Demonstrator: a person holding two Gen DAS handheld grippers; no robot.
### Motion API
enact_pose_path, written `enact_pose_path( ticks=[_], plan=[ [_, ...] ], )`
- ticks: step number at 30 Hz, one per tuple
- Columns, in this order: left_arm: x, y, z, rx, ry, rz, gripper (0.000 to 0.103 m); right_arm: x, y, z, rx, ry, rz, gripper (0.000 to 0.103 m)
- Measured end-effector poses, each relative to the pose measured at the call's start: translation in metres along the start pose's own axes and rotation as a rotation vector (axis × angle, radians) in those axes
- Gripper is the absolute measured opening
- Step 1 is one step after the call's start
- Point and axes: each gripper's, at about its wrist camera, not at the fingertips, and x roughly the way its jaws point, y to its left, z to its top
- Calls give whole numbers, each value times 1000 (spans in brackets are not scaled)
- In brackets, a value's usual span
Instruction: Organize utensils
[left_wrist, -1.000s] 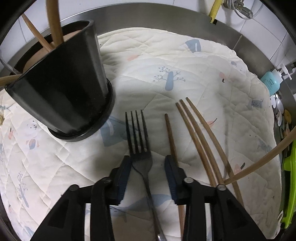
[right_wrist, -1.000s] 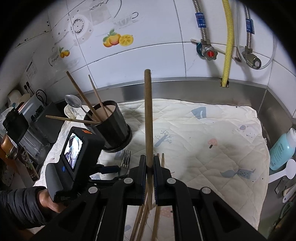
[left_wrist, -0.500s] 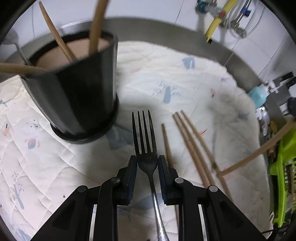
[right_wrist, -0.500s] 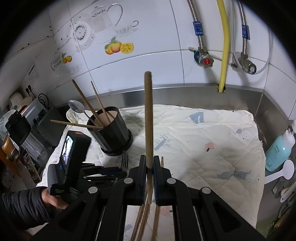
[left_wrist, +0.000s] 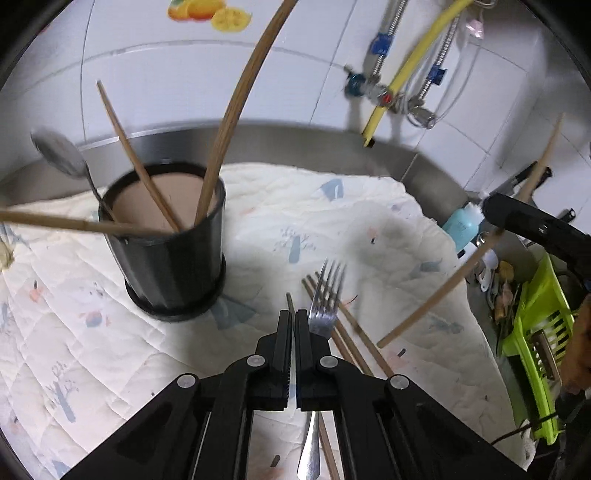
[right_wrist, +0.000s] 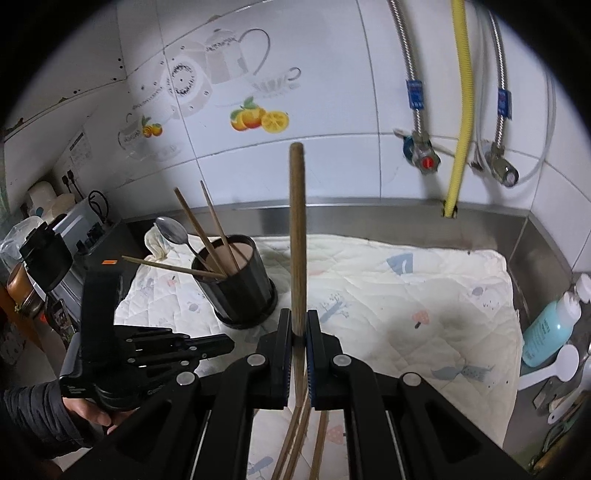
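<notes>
The left gripper (left_wrist: 294, 325) was closed on the silver metal fork (left_wrist: 327, 295), whose tines jutted just right of the fingertips. The right gripper (right_wrist: 298, 328) was clamped on a brown wooden chopstick (right_wrist: 297, 236). Both would likely be carried next to the black ribbed holder (left_wrist: 173, 258), beyond and left.

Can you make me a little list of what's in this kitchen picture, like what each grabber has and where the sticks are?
left hand-held gripper: shut; fork sticks out beside its fingers, grip unclear
right hand-held gripper: shut on one upright chopstick
black cup: standing on quilted mat, holds three chopsticks and a spoon
loose chopsticks: lying on the mat
</notes>
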Motion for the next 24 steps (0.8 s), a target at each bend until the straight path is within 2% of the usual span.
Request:
enact_pose_path(
  ticks=[5,8,9,14,17,20,24],
  plan=[
    [4,1,-2,-8,39,2,0,0,3,3,-9,-9,3,9],
    [22,4,-6,-21,102,-28,0,1,2,0,-6,-3,1,9],
    [27,3,-8,-15,118,-31,4,1,1,0,-3,0,2,9],
    [51,-13,-17,83,175,-61,4,0,-3,-3,8,2,-2,9],
    [65,-20,-21,128,204,-57,4,0,-4,-3,11,7,-4,9],
    [79,-19,-24,135,234,-38,4,0,-6,-4,19,8,-4,9],
    [86,-13,-26,129,232,-3,4,2,-10,-6,25,14,-9,9]
  ],
)
